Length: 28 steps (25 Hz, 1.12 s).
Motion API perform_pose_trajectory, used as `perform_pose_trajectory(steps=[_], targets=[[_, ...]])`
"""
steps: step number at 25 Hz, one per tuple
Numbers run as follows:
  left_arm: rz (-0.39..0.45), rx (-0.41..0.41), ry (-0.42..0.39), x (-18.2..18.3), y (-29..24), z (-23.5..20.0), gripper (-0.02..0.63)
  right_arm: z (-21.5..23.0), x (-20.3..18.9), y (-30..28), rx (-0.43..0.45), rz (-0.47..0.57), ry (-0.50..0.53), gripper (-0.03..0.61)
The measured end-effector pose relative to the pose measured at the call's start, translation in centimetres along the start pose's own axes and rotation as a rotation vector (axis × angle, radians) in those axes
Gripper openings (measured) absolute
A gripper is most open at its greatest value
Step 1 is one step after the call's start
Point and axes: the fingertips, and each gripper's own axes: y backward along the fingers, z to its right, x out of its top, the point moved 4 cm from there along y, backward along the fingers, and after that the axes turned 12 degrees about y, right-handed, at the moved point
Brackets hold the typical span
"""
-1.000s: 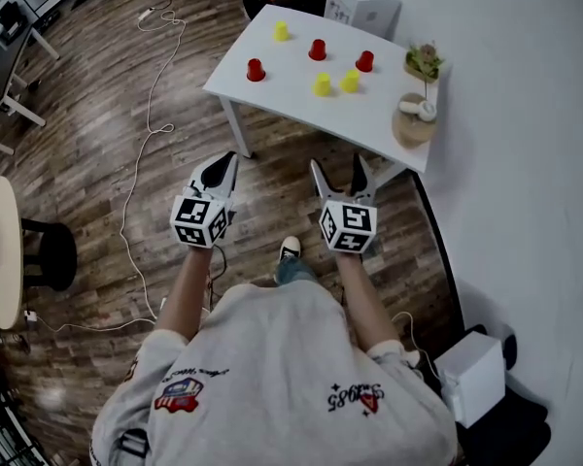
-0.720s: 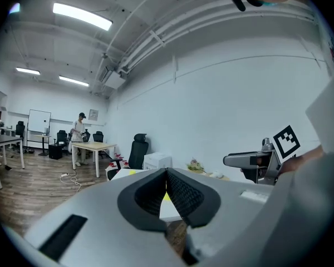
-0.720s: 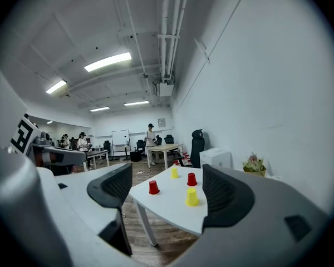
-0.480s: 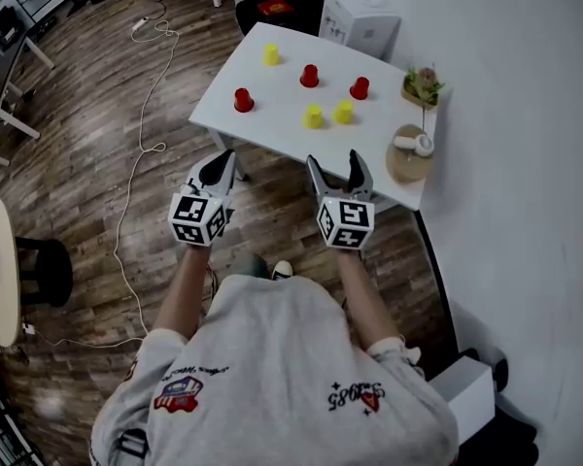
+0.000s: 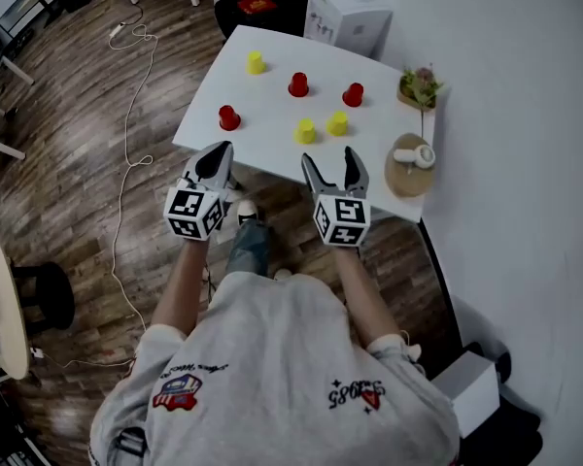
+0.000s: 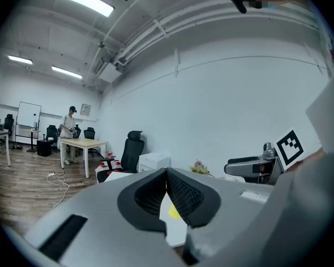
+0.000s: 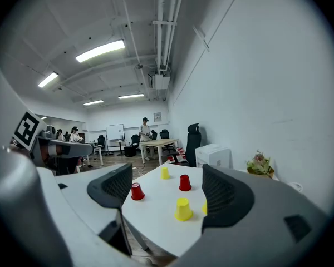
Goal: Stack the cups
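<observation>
Person now nearer white rectangular table (image 5: 272, 105); near edge now just ahead of grippers. Three red plastic cups (image 5: 298, 84), three yellow plastic cups (image 5: 305, 130) stand apart on it, unstacked; stacking not begun. Left gripper (image 5: 219, 151) jaws together, empty; right gripper (image 5: 328, 158) jaws wide, empty. Sweatshirt print (image 5: 352, 394), white box (image 5: 345, 13) markings illegible.

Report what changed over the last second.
The person walked up to the table: the left gripper and right gripper moved forward to its near edge. Nothing was gripped or released. Left jaws stay shut, right jaws open, and the cups sit unmoved.
</observation>
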Motion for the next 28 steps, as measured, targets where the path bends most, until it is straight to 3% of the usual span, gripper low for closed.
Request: perform_pose_trajectory(steps=[7,15,28], targets=[[-0.038,-0.1,0.004,2.1,-10.2,-5.9,0.006,2.3,0.0,-9.4,-0.085,-0.044,-0.02,0.38],[-0.102,-0.225,-0.004,5.6,-21.0,-12.7,0.006,3.7,2.9,-20.3,-0.188,-0.069,-0.005,0.38],[-0.143,-0.274,0.014,5.9,-28.3,-17.4,0.006,5.4,0.2,-24.8,-0.245,-0.131,-0.031,0.367]])
